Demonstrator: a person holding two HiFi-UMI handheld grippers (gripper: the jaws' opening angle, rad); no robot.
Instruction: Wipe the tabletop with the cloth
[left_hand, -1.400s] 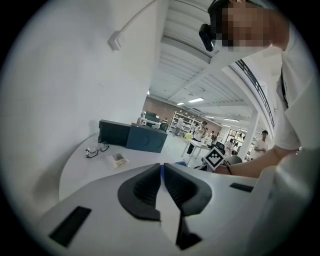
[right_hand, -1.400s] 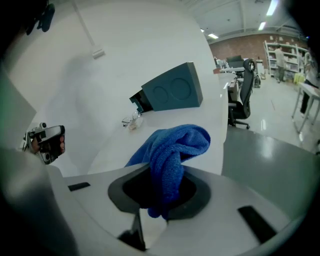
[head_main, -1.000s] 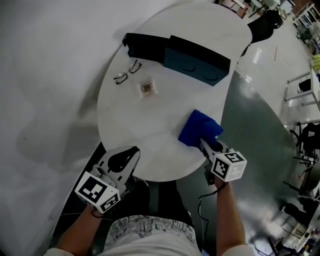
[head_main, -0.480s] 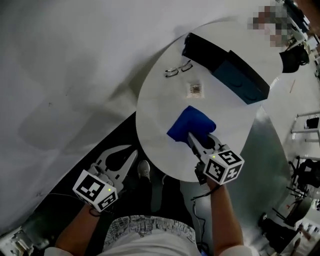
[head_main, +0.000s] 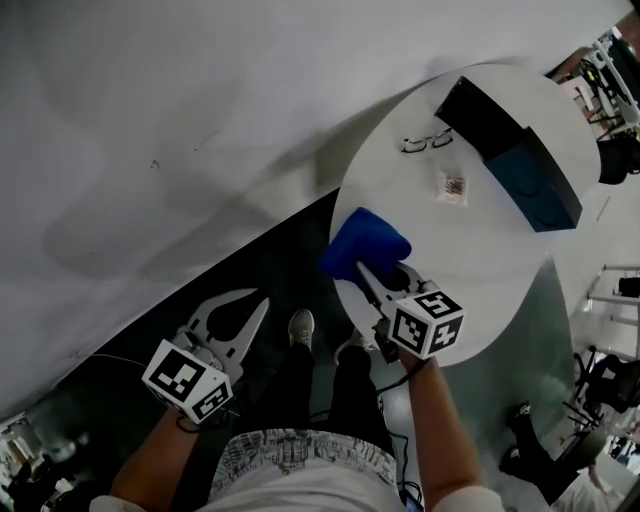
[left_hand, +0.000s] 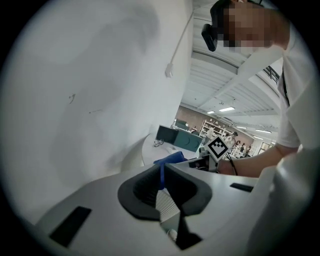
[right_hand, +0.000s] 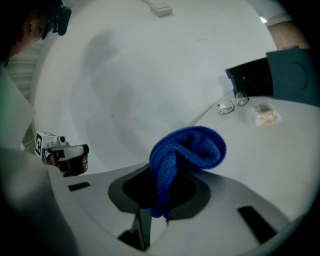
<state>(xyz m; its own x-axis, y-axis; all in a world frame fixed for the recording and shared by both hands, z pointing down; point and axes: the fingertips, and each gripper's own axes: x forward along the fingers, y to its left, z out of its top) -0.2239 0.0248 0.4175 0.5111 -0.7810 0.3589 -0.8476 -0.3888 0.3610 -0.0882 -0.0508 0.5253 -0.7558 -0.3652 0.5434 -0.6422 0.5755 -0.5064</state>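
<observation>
- The pale floor (head_main: 180, 110) fills the space far ahead and to the left of both grippers. A dark strip of floor (head_main: 270, 260) runs under the left gripper (head_main: 258, 303) and up to the table's edge.
- The round white table (head_main: 500, 265) spreads ahead and to the right of the right gripper (head_main: 368, 270), which is over the table's near left rim.
- A long dark box (head_main: 512, 150) with a teal side lies across the far part of the tabletop, well ahead of the right gripper's jaws and to their right.
- The person's legs and two shoes (head_main: 300, 325) stand on the dark strip between the two grippers, a little behind their jaws.
- The right gripper (right_hand: 162, 192) has its jaws clenched on the blue cloth (right_hand: 190, 150). The cloth bunches up out of the jaws in a fold.
- In the head view the cloth (head_main: 365, 240) sits just at the jaw tips, at the table's rim. Whether it presses on the top cannot be told.
- The left gripper (left_hand: 161, 175) is off the table, low and to the left of the right one, with its jaws drawn together on nothing.
- A pair of glasses (head_main: 427, 143) lies ahead of the cloth, just in front of the box.
- A small packet (head_main: 453, 187) lies between the cloth and the box, with bare tabletop between the packet and the jaws.
</observation>
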